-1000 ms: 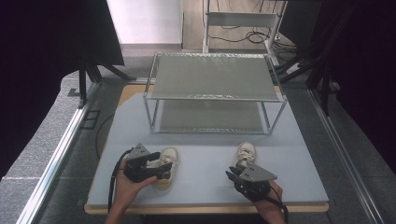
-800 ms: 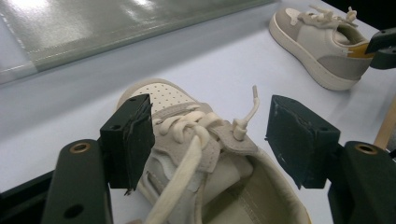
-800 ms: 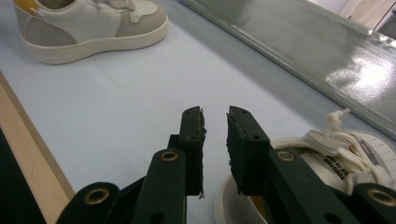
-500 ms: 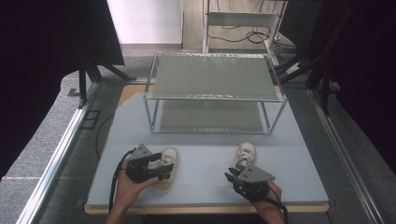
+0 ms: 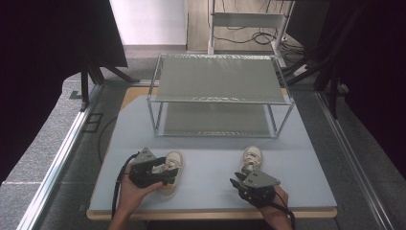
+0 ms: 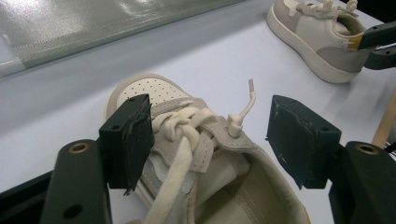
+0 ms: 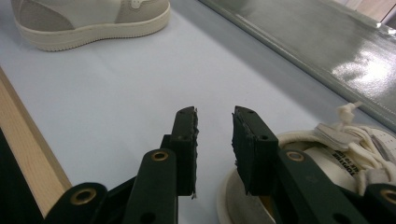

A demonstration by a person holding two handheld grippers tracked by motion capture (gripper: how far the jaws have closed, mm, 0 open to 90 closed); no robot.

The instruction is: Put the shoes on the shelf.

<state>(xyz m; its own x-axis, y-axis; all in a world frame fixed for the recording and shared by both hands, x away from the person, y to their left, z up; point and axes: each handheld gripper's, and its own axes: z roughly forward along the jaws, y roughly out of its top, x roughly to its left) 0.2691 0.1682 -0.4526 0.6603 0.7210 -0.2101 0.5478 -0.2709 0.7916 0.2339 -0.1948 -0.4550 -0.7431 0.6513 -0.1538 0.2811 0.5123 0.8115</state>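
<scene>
Pale blue table [image 5: 210,158] carries a two-tier metal shelf rack [image 5: 218,96] at its far side and two cream sneakers nearer the person. Left tool [image 6: 210,140] has its jaws wide apart, straddling the laced top of the left sneaker [image 6: 196,154]. Right tool [image 7: 215,140] has jaws slightly apart, just beside the right sneaker's [image 7: 345,154] heel rim, gripping nothing.
</scene>
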